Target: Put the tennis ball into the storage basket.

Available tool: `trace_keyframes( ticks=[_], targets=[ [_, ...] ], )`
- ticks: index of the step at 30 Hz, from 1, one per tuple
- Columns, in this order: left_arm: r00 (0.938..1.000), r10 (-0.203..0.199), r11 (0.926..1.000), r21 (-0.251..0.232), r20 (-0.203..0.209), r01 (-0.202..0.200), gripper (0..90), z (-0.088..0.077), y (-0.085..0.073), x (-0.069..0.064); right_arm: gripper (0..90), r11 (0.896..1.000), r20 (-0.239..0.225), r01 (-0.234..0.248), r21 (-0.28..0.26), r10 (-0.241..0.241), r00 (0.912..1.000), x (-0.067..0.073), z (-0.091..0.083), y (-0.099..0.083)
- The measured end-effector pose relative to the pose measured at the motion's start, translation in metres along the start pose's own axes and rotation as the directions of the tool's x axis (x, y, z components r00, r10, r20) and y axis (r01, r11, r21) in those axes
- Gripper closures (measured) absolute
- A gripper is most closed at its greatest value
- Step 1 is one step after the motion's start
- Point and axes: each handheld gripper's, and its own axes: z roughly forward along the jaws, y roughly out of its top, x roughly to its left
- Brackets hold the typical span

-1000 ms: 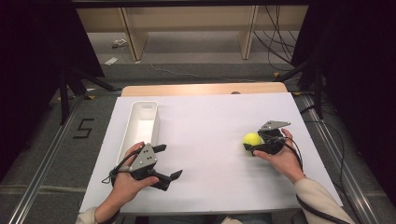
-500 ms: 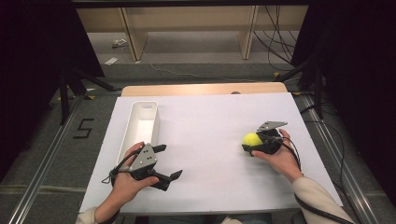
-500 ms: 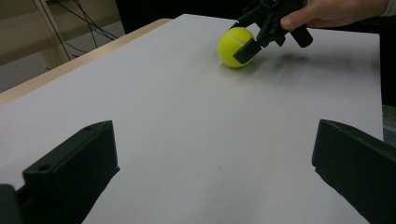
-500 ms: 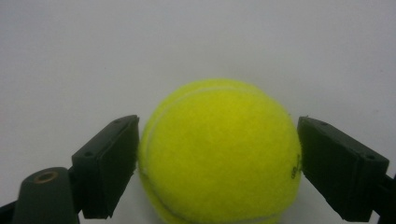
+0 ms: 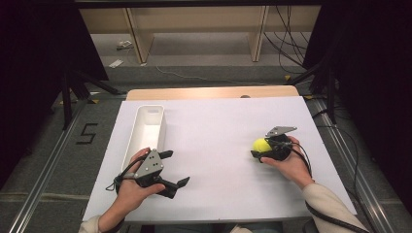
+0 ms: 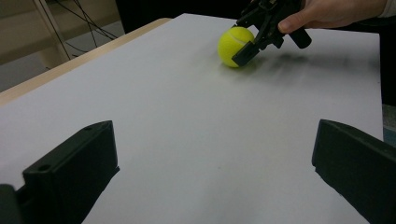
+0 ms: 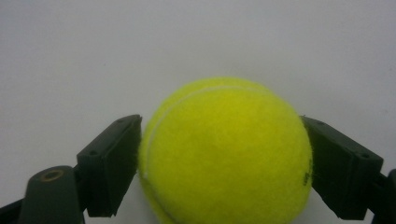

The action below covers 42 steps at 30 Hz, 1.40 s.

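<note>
A yellow tennis ball (image 5: 261,144) rests on the white table top (image 5: 218,131) at the right. My right gripper (image 5: 261,147) holds it, one jaw pressed on each side, as the right gripper view shows around the ball (image 7: 224,154). The left gripper view shows the same ball (image 6: 236,45) far off, with the right gripper (image 6: 247,39) and a hand on it. My left gripper (image 5: 176,168) is at the front left, held open with nothing between its jaws, just in front of a white tray.
A long white tray (image 5: 137,131) lies lengthwise on the left part of the table, and what shows of its inside looks bare. A wooden strip (image 5: 209,92) runs along the table's far edge. Cables and shelf legs stand on the floor beyond.
</note>
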Motion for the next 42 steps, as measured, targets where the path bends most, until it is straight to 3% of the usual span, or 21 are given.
trace_keyframes(
  ticks=[7,22,42],
  targets=[
    [1.0,0.0,1.0,-0.002,0.0,0.0,0.0,0.0,0.0,0.0,24.4,1.0,-0.004,0.004,0.002,-0.004,1.0,0.0,0.0,0.0],
    [1.0,-0.003,1.0,0.001,0.001,0.003,0.0,0.0,0.0,0.001,26.1,1.0,0.008,0.025,0.007,-0.026,0.9996,0.001,-0.002,0.001],
    [1.0,-0.002,1.0,0.001,-0.001,0.002,0.0,-0.001,0.0,0.001,26.3,0.998,0.023,0.037,-0.057,-0.036,0.9991,0.004,-0.011,0.008]
  ],
)
